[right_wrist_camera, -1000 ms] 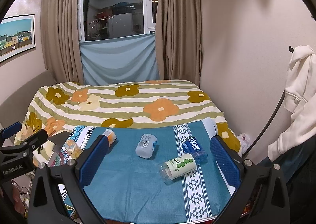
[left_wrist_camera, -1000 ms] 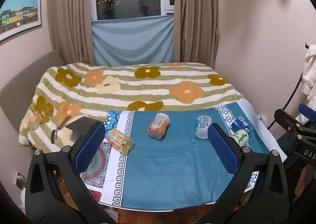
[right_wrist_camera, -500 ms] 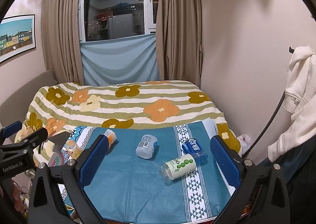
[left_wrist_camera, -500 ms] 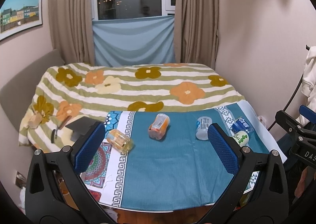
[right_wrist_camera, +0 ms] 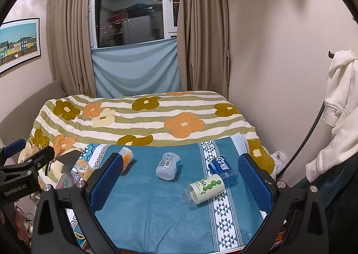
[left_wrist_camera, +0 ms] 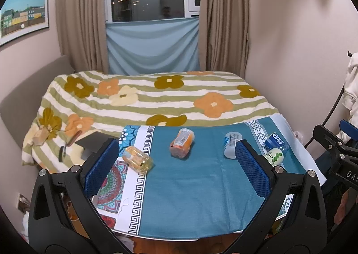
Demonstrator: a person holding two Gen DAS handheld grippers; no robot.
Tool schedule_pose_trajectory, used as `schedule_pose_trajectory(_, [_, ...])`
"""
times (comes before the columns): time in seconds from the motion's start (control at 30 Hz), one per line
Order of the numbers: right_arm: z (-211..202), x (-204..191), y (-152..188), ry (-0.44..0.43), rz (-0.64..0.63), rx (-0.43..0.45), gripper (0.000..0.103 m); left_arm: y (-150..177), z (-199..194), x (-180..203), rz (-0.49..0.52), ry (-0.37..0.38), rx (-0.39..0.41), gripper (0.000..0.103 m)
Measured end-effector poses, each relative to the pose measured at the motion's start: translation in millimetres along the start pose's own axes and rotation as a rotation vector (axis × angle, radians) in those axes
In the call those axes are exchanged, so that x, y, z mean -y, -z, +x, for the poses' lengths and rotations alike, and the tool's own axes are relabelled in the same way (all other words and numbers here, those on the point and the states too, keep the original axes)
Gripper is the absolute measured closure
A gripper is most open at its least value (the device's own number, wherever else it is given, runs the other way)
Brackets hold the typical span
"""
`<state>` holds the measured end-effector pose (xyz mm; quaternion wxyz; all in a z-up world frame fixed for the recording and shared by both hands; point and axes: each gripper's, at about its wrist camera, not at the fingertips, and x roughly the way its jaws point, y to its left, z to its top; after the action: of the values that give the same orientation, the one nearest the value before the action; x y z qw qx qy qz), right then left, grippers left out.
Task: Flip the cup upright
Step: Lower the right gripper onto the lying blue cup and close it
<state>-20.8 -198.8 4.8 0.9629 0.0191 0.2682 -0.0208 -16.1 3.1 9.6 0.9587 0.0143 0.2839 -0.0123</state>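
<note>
Several plastic cups lie on their sides on a teal cloth [left_wrist_camera: 190, 186]. In the left wrist view: a yellow cup [left_wrist_camera: 138, 159] at the left, an orange cup [left_wrist_camera: 182, 145], a grey-white cup [left_wrist_camera: 230, 147], a blue cup [left_wrist_camera: 276, 142] and a green-dotted cup [left_wrist_camera: 274, 157]. In the right wrist view: the orange cup [right_wrist_camera: 126, 157], grey-white cup [right_wrist_camera: 167, 165], blue cup [right_wrist_camera: 221, 167] and green-dotted cup [right_wrist_camera: 204, 189]. My left gripper [left_wrist_camera: 176, 170] and right gripper [right_wrist_camera: 179, 183] are open and empty, held back above the near edge.
A bed with a flowered striped blanket [left_wrist_camera: 156, 97] lies behind the cloth. A dark flat object [left_wrist_camera: 94, 142] and a small tool [left_wrist_camera: 67, 147] lie at the left. A white garment [right_wrist_camera: 335, 108] hangs at the right. Curtains and a window are at the back.
The left wrist view has drifted slightly; the cups lie as before. Both grippers stay open.
</note>
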Motion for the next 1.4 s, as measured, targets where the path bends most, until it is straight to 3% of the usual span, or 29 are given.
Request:
schedule_pose_trajectory(0.3, [0.9, -2.7, -0.3, -0.004, -0.001, -0.011, 0.001, 0.2, 6.2, -0.8, 0.005, 0.01, -0.015, 0.0])
schedule_pose_trajectory(0.6, [38.5, 21.6, 1.9, -0.006, 0.013, -0.132, 0.001, 1.2, 45.2, 19.6, 0.028, 0.024, -0.124, 0.0])
schedule_pose_trajectory(1.0, [160.4, 101.1, 10.0, -0.08, -0.069, -0.36, 0.001, 11.8, 120.0, 73.6, 0.045, 0.013, -0.258, 0.0])
schedule_pose_trajectory(1.4, [298.1, 142.6, 37.6, -0.267, -0.06, -0.706, 0.005, 43.3, 188.8, 99.7, 0.028, -0.025, -0.412, 0.0])
